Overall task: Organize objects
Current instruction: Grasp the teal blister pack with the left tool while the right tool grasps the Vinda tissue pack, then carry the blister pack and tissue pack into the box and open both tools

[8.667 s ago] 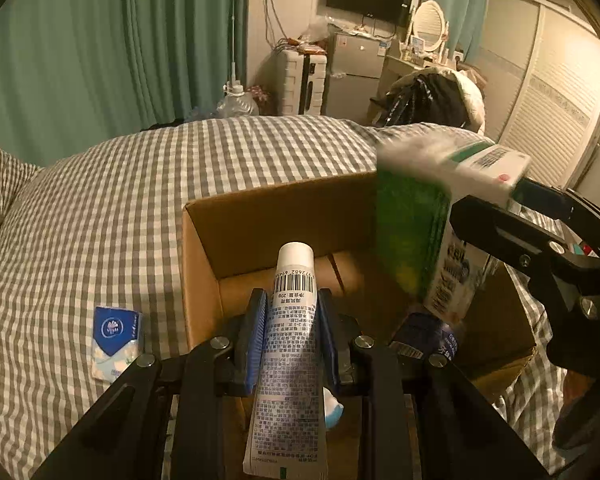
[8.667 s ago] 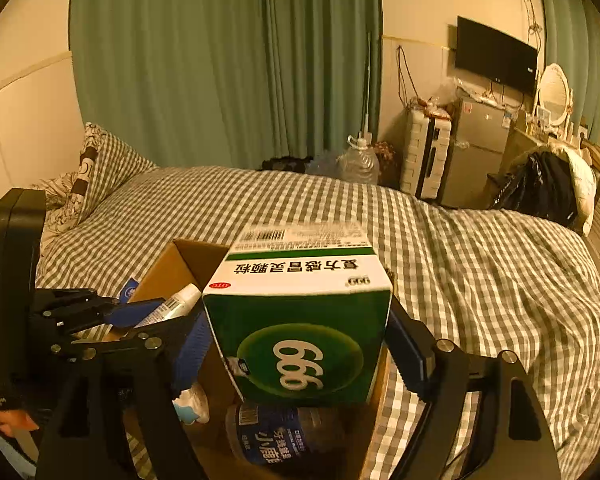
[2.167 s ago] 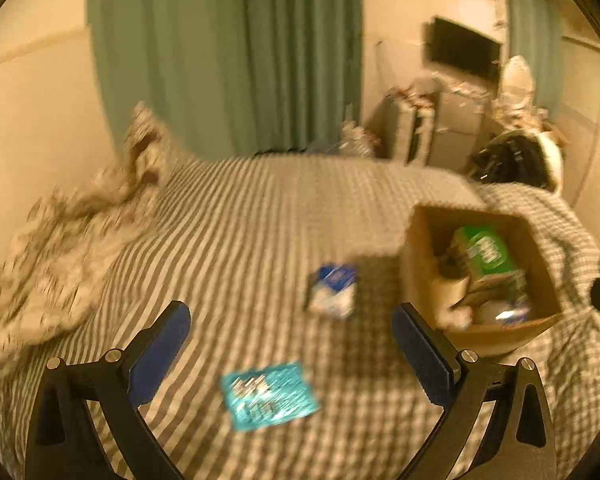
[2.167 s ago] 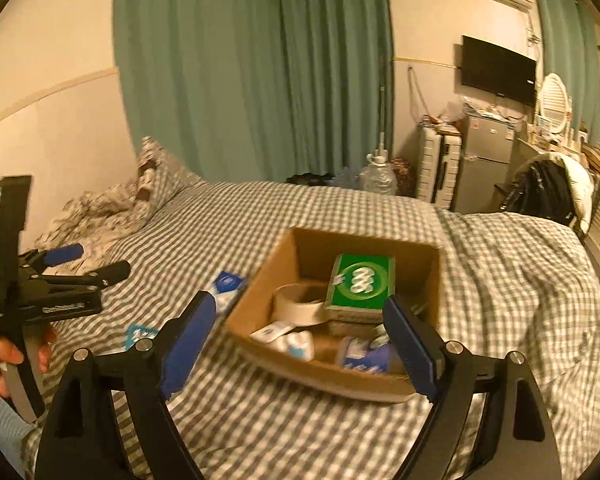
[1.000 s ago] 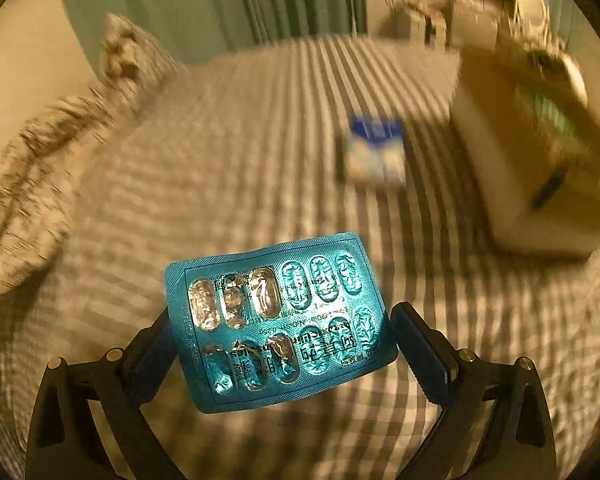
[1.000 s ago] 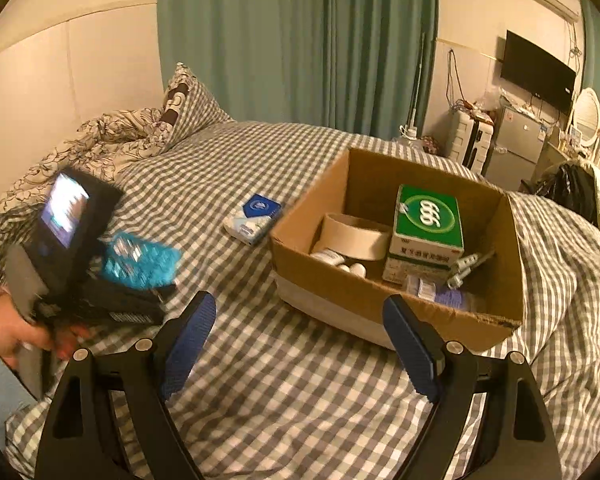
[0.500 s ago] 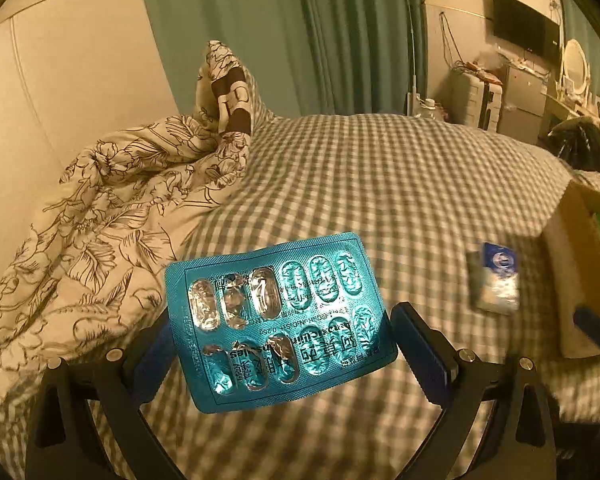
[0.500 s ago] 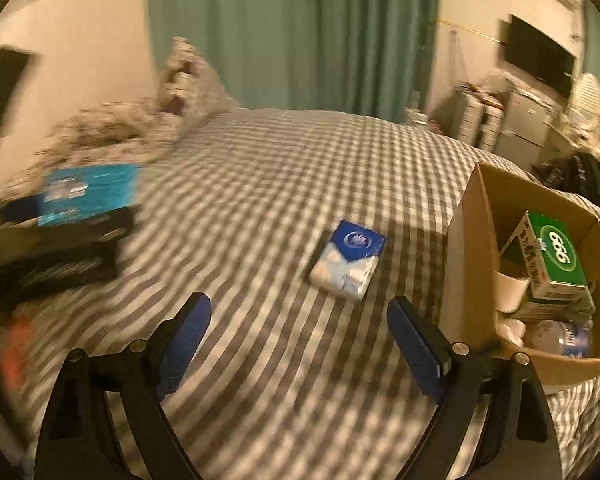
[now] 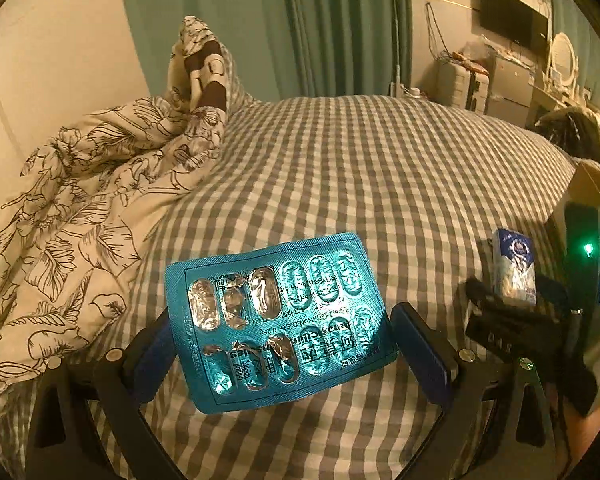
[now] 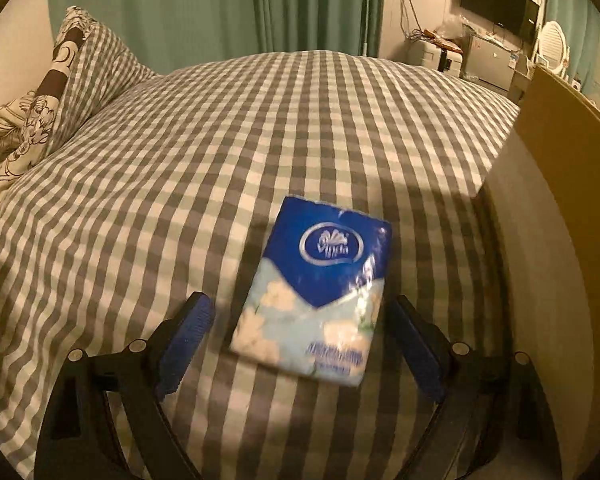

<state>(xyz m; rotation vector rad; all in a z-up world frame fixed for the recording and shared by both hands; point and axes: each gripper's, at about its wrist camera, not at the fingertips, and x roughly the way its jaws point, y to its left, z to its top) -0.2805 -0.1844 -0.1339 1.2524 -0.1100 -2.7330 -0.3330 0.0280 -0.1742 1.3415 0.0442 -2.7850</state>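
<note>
A teal blister pack of pills [image 9: 280, 320], partly used, sits between the blue pads of my left gripper [image 9: 284, 356], held up above the checked bedspread; the jaws stand wide, closed on its short edges. A blue and white tissue packet [image 10: 316, 292] lies flat on the bedspread between the open fingers of my right gripper [image 10: 300, 344], which hovers low over it without touching. The packet also shows in the left wrist view [image 9: 514, 264], behind the right gripper's black body [image 9: 540, 320].
A cardboard box wall [image 10: 556, 200] rises at the right, close to the tissue packet. A floral quilt [image 9: 80, 200] and pillow lie at the left. Green curtains, a TV and furniture stand beyond the bed.
My right gripper has moved down and forward until the tissue packet lies between its fingers. My left gripper still holds the blister pack lifted, and the right gripper has come into its view.
</note>
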